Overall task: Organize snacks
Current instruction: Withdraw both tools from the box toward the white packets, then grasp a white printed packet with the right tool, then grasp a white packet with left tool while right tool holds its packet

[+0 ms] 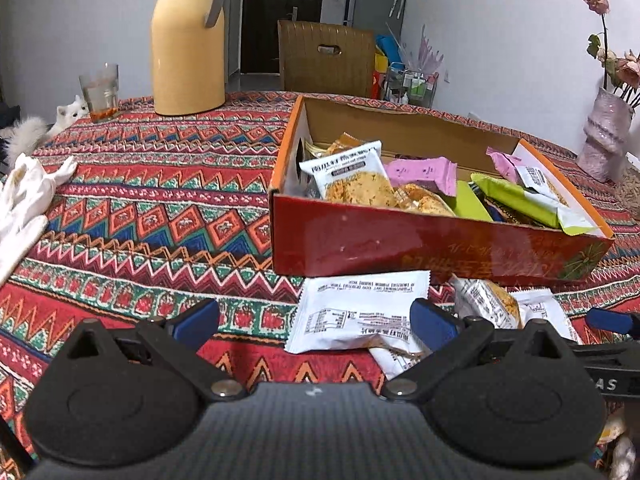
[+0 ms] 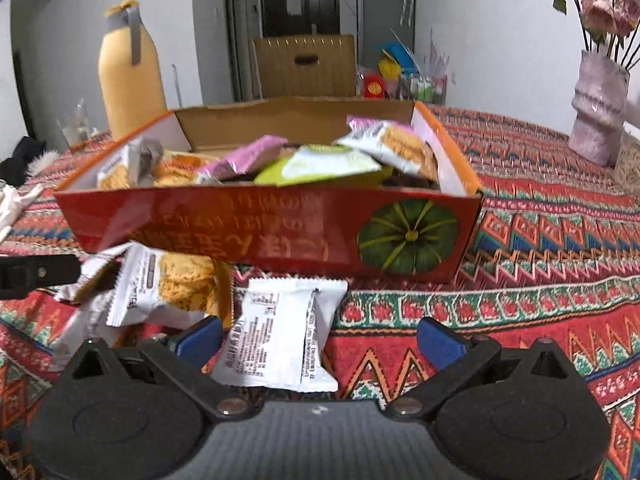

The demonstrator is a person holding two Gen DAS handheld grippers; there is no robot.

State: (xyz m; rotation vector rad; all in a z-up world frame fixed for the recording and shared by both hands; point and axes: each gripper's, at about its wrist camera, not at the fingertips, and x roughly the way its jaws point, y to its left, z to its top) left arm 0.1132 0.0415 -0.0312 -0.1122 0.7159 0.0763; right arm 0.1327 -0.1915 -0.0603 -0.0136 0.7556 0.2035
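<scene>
Tongs (image 2: 320, 340) straddle white packet (image 2: 280, 344).

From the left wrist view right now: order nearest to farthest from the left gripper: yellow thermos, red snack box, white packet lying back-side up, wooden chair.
1. White packet, on the cloth between the open left gripper fingers.
2. Red snack box, just behind it, toward the right.
3. Yellow thermos, far left on the table.
4. Wooden chair, beyond the table's far edge.
</scene>
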